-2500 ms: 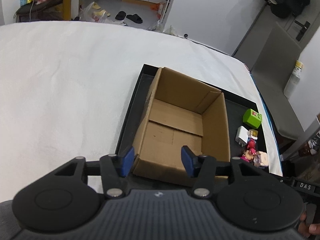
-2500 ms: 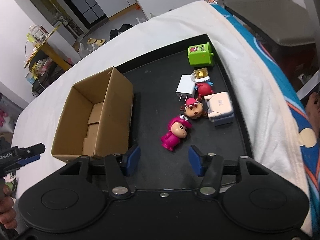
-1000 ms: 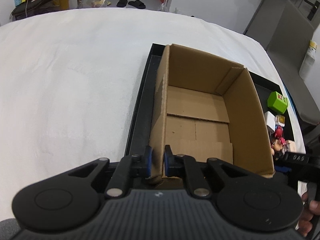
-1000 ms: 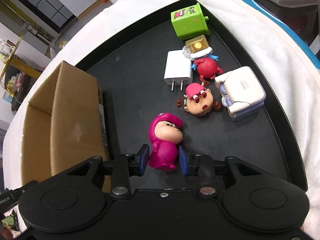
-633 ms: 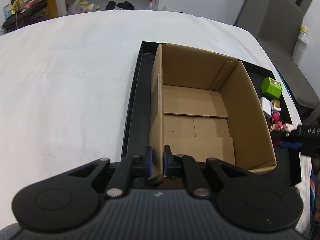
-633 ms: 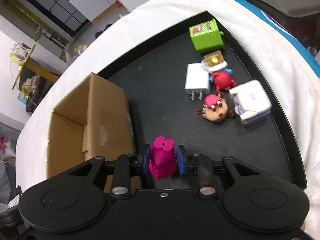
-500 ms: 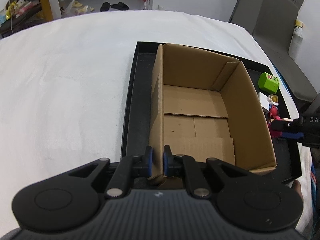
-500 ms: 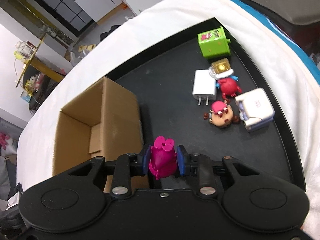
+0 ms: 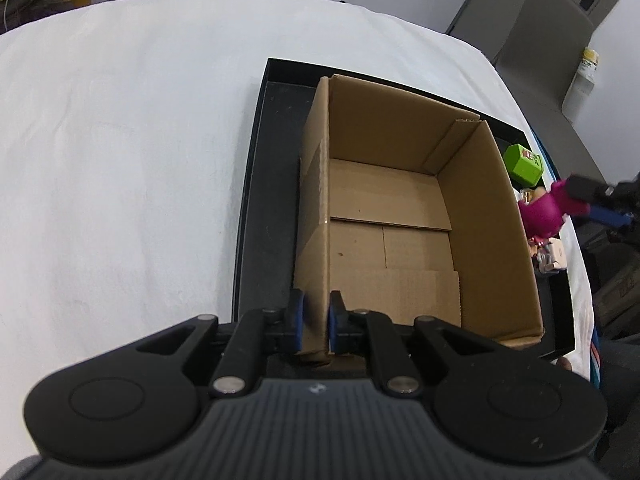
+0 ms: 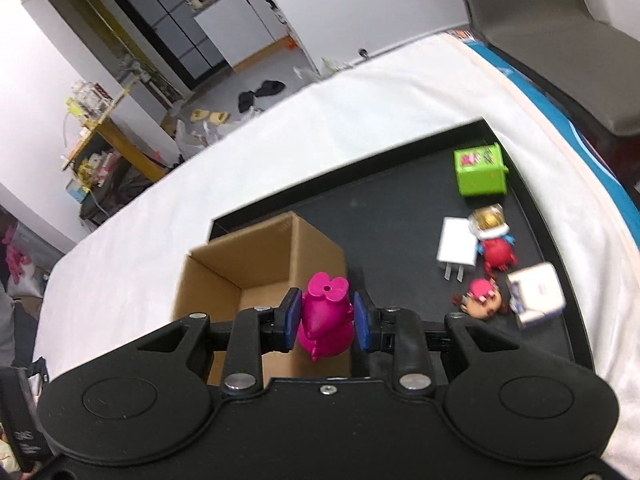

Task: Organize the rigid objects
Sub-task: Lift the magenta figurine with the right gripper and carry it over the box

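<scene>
An open cardboard box [image 9: 392, 216] stands on a black tray [image 9: 264, 184]; it also shows in the right wrist view [image 10: 224, 280]. My left gripper [image 9: 315, 326] is shut on the box's near left wall. My right gripper [image 10: 325, 320] is shut on a magenta toy figure [image 10: 326, 316] and holds it in the air above the box's right wall. The figure shows in the left wrist view [image 9: 544, 210] too, just right of the box. The box is empty inside.
On the tray right of the box lie a green cube [image 10: 480, 170], a white charger [image 10: 456, 250], a red figure [image 10: 496, 254], a pink-haired figure [image 10: 482, 300] and a white case [image 10: 538, 296]. White cloth [image 9: 120, 160] covers the table.
My right gripper closed on the magenta figure, lifted it off the tray and carried it left over the box's right wall. My left gripper closed on the box wall and holds it.
</scene>
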The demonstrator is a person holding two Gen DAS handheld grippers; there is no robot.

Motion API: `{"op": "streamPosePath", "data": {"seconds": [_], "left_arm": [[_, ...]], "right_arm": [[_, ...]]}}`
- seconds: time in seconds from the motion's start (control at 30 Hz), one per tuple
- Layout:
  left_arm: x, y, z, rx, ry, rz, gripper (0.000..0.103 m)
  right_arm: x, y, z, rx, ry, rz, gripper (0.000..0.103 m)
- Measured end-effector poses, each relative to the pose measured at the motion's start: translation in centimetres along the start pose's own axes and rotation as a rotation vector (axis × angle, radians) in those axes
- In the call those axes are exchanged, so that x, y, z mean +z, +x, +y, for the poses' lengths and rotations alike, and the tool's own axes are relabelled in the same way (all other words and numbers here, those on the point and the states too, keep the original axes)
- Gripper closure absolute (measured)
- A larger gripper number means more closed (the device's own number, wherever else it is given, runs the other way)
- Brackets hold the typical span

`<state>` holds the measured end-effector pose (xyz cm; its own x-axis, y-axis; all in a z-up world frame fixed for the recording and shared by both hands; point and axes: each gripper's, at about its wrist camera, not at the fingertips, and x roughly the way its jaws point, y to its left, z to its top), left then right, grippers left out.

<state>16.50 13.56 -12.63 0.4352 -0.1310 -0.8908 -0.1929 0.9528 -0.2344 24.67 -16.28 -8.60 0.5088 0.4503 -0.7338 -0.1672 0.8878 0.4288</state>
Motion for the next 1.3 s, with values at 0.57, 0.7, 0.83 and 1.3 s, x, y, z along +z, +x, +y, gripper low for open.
{"op": "streamPosePath", "data": {"seconds": [0.57, 0.7, 0.83, 1.3], "left_arm": [[0.2, 0.3, -0.1, 0.01, 0.001, 0.013, 0.092], [0.3, 0.3, 0.1, 0.008, -0.016, 0.014, 0.092], [0.3, 0.4, 0.0, 0.011, -0.021, 0.016, 0.092], [0.2, 0.4, -0.1, 0.02, -0.02, 0.013, 0.092]], "right_arm": [[0.9, 1.3, 5.2, 0.087, -0.091, -0.017, 0.075], [0.5, 2.8, 6.3, 0.094, -0.104, 0.014, 0.075], [0.1, 3.9, 7.1, 0.097, -0.11, 0.038, 0.075], [0.3, 2.7, 7.2, 0.156, -0.052, 0.032, 0.037]]}}
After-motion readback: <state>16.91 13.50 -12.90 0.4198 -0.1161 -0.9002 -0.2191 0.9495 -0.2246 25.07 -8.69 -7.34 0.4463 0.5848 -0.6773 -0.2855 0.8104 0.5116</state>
